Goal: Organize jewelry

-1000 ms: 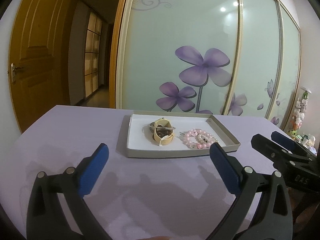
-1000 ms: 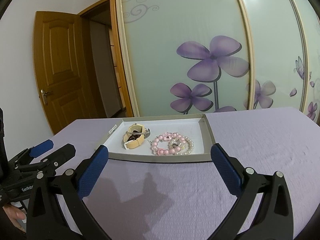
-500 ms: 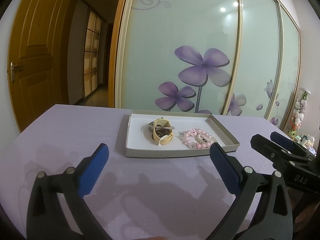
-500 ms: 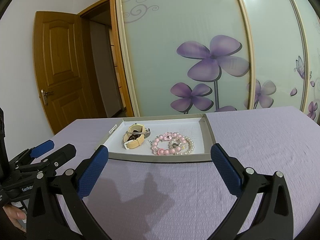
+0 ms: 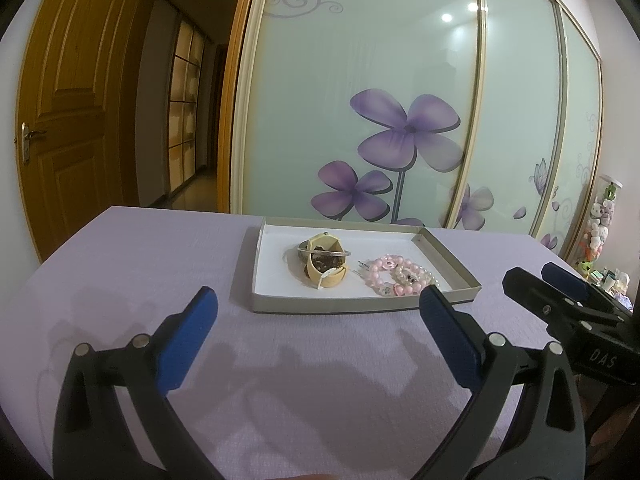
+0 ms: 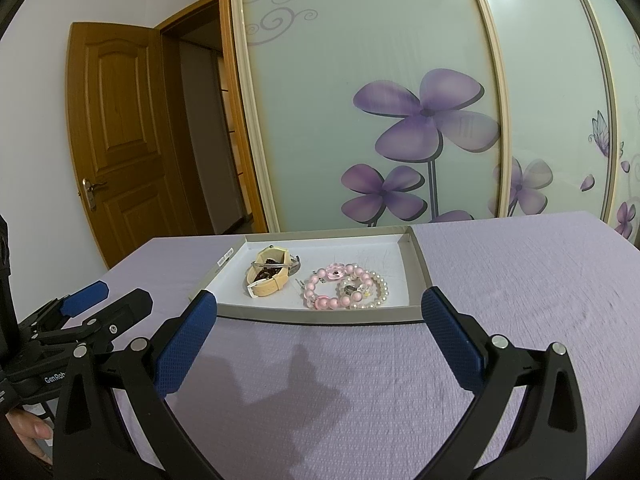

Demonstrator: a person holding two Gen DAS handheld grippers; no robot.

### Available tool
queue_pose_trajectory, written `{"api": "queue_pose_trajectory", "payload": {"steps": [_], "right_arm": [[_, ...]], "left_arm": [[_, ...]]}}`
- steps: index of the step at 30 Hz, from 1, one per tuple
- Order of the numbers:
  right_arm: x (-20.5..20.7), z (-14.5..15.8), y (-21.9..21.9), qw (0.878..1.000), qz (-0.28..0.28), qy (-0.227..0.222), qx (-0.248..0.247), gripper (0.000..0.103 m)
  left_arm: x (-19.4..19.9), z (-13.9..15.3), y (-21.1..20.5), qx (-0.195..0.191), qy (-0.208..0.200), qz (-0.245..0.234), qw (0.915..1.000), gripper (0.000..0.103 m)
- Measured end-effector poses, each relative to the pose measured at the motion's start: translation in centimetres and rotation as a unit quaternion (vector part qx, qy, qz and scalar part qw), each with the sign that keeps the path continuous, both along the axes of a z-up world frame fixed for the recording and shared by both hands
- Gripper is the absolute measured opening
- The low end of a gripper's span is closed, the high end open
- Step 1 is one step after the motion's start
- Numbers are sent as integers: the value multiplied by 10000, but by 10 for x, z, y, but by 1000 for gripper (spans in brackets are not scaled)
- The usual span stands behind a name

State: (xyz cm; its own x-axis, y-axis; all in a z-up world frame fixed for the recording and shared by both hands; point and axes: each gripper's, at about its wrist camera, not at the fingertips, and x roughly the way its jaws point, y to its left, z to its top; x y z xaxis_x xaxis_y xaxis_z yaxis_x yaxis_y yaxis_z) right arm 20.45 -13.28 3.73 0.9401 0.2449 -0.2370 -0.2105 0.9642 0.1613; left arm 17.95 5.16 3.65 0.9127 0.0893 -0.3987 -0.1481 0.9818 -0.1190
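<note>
A shallow grey box with a white floor [image 5: 276, 256] [image 6: 400, 248] sits on the purple table. Inside lie a cream watch strap with a silver bangle and dark beads [image 5: 325, 265] [image 6: 269, 273], a pink bead bracelet [image 5: 390, 276] [image 6: 334, 286] and a pearl bracelet [image 6: 376, 286]. My left gripper [image 5: 318, 300] is open and empty, in front of the box. My right gripper [image 6: 319, 306] is open and empty, just short of the box's near wall. Each gripper shows at the edge of the other's view: the right [image 5: 560, 292], the left [image 6: 100, 300].
The purple tablecloth [image 6: 500, 280] covers the table. Sliding glass doors with purple flowers [image 5: 404, 132] stand behind the far edge. A wooden door [image 5: 68, 112] is at the left. Small toys [image 5: 600, 224] sit at the far right.
Almost nothing has moved. Both grippers stay open and hover in front of the box, with only a slight drift of the views.
</note>
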Motion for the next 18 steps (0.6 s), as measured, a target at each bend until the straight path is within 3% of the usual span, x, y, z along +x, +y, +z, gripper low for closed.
{"api": "queue_pose_trajectory", "payload": {"steps": [18], "right_arm": [[0, 0, 0, 10000, 1, 2, 15, 102]], "left_arm": [[1, 1, 0, 1, 9, -2, 10000, 101]]}}
